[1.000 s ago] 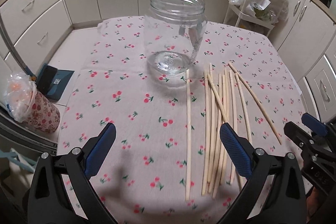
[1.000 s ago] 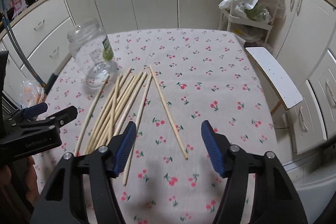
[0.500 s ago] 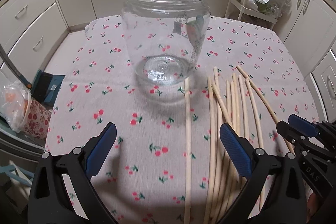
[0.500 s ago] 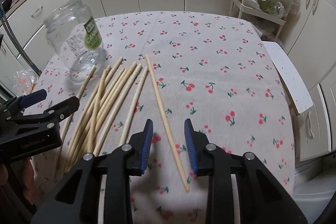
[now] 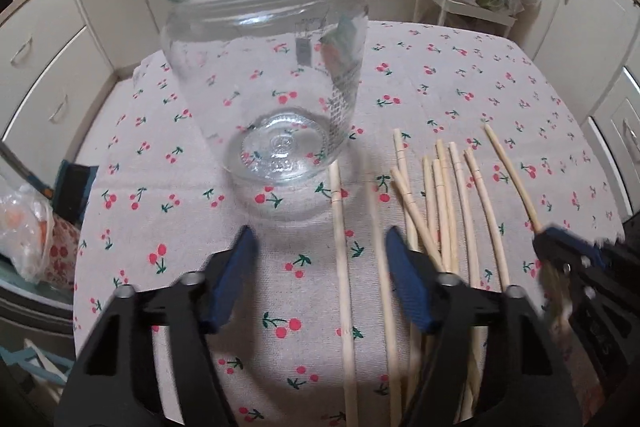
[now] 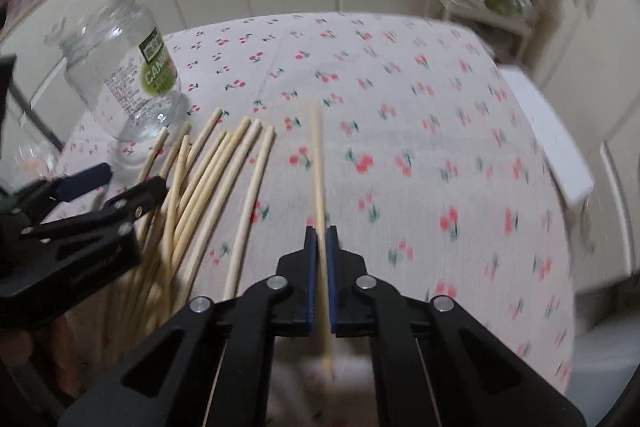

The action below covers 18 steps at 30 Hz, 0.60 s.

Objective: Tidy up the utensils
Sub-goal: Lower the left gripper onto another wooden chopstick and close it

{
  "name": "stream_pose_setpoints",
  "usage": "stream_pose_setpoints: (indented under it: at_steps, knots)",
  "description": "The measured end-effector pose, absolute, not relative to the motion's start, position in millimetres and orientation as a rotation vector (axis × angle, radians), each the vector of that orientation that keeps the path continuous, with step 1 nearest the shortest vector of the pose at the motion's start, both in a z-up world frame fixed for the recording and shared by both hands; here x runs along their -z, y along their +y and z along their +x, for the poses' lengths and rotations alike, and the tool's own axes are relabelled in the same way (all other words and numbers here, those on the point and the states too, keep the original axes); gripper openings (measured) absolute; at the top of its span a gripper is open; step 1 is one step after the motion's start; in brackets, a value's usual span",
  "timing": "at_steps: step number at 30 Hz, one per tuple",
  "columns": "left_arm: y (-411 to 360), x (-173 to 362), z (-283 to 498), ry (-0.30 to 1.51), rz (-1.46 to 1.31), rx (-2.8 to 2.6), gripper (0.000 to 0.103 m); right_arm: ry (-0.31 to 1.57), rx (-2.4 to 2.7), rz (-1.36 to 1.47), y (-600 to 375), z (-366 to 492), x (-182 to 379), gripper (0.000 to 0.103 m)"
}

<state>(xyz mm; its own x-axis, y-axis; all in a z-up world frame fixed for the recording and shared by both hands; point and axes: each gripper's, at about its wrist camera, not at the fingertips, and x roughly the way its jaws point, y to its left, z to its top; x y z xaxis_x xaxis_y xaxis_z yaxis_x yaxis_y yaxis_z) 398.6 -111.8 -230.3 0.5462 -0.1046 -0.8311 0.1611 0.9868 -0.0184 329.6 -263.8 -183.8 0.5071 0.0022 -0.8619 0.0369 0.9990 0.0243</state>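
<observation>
Right gripper (image 6: 320, 243) pinches one chopstick (image 6: 317, 163), blue pads pressed on it from both sides; stick runs forward over the cherry-print tablecloth (image 6: 420, 131), apart from the rest. Remaining chopsticks (image 6: 208, 179) lie fanned on the cloth to the left of it, tips toward the empty glass jar (image 5: 266, 67), which stands upright near the far left part of the table. Left gripper (image 5: 320, 251) hangs just in front of the jar, jaws half spread and just been closing; two sticks on the cloth lie between them, pads not touching either.
</observation>
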Motion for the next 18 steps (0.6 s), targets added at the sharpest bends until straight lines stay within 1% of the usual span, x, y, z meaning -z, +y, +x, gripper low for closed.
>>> stream_pose_setpoints:
  at_steps: [1, 2, 3, 4, 7, 8, 9, 11, 16, 18]
  knots:
    - [-110, 229, 399, 0.982, 0.059, 0.166, 0.033, 1.054, 0.015, 0.105, -268, 324, 183, 0.005]
    - [-107, 228, 399, 0.988, 0.052, 0.178, 0.029, 1.065, 0.003, 0.149, -270, 320, 184, 0.005]
    - [-105, 227, 400, 0.997, 0.042, 0.194, 0.023, 1.073, -0.011, 0.180, -271, 315, 183, 0.005]
    - [-101, 227, 401, 1.010, 0.028, 0.212, 0.021, 1.082, -0.022, 0.187, -270, 312, 183, 0.005]
    - [-93, 226, 405, 1.038, -0.008, 0.249, 0.021, 1.089, -0.030, 0.168, -268, 314, 180, 0.006]
    - [-91, 226, 406, 1.045, -0.025, 0.256, 0.021, 1.077, -0.025, 0.154, -269, 316, 178, 0.012]
    - [-89, 227, 407, 1.049, -0.038, 0.261, 0.021, 1.071, -0.021, 0.146, -269, 321, 177, 0.023]
    - [-88, 227, 408, 1.051, -0.047, 0.262, 0.022, 1.044, -0.011, 0.113, -267, 332, 173, 0.032]
    - [-98, 228, 412, 1.032, -0.006, 0.254, 0.032, 1.027, -0.008, 0.000, -257, 353, 181, 0.031]
    - [-103, 228, 413, 1.022, 0.025, 0.246, 0.034, 1.013, 0.003, -0.045, -255, 356, 185, 0.026]
